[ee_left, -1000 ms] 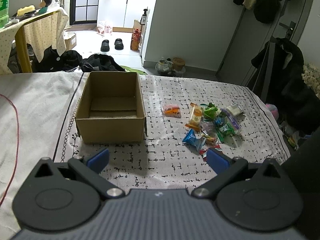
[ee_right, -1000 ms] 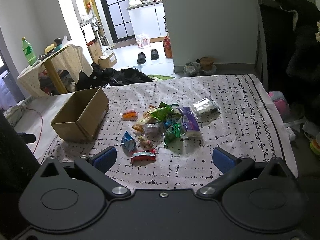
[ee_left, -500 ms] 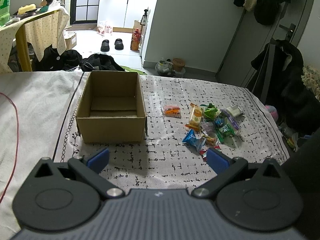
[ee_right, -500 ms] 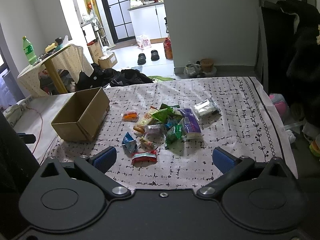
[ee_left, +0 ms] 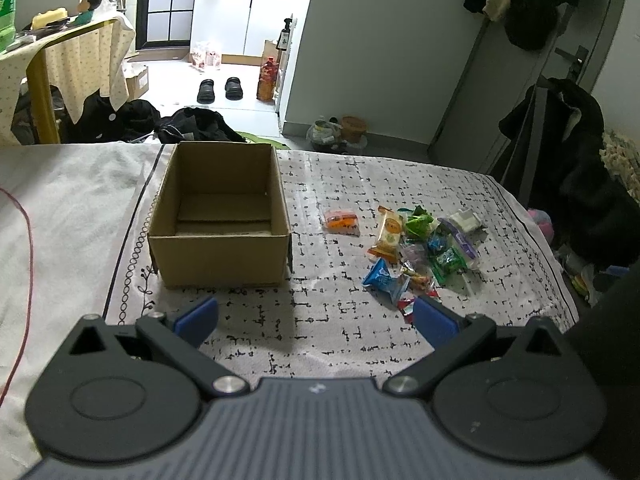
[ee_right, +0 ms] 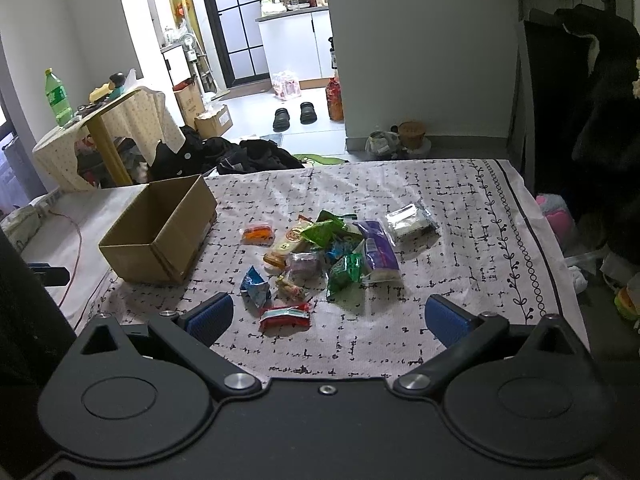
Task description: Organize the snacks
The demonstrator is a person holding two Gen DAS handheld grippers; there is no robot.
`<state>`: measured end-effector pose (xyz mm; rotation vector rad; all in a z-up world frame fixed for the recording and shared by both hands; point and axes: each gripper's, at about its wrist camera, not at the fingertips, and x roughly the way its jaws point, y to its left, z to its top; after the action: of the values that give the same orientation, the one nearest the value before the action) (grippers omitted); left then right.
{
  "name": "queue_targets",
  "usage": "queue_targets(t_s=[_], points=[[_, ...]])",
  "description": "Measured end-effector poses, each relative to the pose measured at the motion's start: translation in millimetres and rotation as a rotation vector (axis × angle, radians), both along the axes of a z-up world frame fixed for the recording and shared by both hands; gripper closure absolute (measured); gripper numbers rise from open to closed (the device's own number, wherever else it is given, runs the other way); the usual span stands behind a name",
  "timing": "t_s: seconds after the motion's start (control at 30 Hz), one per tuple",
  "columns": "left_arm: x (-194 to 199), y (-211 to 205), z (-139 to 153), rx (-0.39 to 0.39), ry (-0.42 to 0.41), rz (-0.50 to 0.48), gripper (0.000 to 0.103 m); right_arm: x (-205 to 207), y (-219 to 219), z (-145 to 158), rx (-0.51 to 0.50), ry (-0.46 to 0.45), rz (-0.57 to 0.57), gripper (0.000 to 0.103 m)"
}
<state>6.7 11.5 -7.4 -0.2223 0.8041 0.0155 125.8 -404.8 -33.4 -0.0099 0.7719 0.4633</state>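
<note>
Both grippers, left and right, fingers spread, empty (nothing packed yet). Cardboard box left, snack pile right, apart for sorting.

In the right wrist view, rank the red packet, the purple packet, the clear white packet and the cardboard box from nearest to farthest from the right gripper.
1. Red packet, just ahead, left of centre.
2. Purple packet, mid-pile.
3. Clear white packet, far right of the pile.
4. Cardboard box, far left; too close to call with the clear white packet.

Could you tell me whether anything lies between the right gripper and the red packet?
Nothing visible does. The right gripper is open above bare cloth, and the red packet lies just ahead between its fingers, nearest of the pile.
</note>
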Motion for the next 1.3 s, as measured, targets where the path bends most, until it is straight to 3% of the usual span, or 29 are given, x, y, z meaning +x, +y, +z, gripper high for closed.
queue_targets(t_s=[0.57,0.87,1.3], points=[[31.5,12.1,-25.5,-0.01,0.006,-0.043,0.001,17.4,5.3,-21.5,-0.025,0.031,-0.043,0.0],[60.1,7.5,-42.5,0.015,0.019,-0.126,0.002,28.0,16.8,-30.5,-0.031,0.044,-0.033,0.0],[105.2,-15.2,-73.9,0.038,0.06,-0.241,0.006,51.2,49.8,-66.7,-0.024,0.199,0.02,0.018]])
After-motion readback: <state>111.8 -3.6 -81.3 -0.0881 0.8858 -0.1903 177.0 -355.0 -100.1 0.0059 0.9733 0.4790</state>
